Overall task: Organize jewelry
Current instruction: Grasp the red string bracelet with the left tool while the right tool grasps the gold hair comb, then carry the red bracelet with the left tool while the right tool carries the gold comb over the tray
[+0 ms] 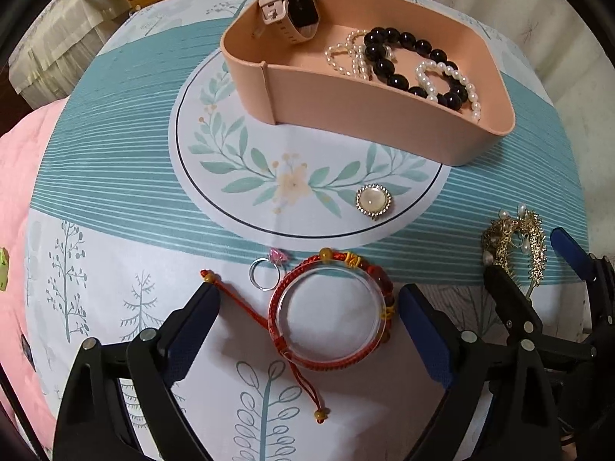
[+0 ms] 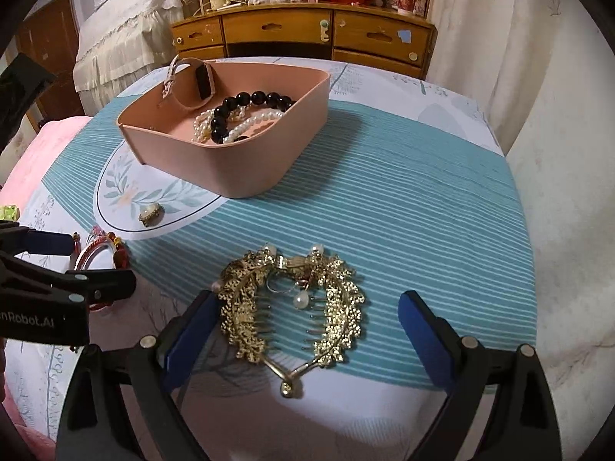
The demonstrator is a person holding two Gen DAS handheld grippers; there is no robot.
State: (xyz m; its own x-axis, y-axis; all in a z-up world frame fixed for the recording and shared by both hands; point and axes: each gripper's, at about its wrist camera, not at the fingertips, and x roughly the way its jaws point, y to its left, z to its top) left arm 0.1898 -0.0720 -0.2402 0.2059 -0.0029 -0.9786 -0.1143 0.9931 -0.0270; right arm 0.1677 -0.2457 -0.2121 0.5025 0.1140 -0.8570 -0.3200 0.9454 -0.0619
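A pink tray [image 1: 346, 115] [image 2: 238, 169] at the back holds a pink watch [image 1: 292, 4], a black bead bracelet [image 1: 407, 61] and pearl bracelets [image 1: 446, 77]. A red cord bracelet [image 1: 330, 311] around a clear ring lies between the fingers of my open left gripper [image 1: 309, 319], apart from both pads. A silver ring with a pink stone [image 1: 265, 272] lies beside it. A round pearl brooch [image 1: 373, 200] [image 2: 151, 214] sits on the cloth. A gold leaf hair comb [image 2: 292, 303] [image 1: 515, 246] lies between the fingers of my open right gripper [image 2: 307, 326].
The table wears a teal-striped cloth [image 2: 384, 199] with a round floral print. A pink blanket [image 1: 19, 192] lies at the left. A wooden dresser [image 2: 300, 34] stands behind the table, and a white curtain [image 2: 557, 115] hangs at the right.
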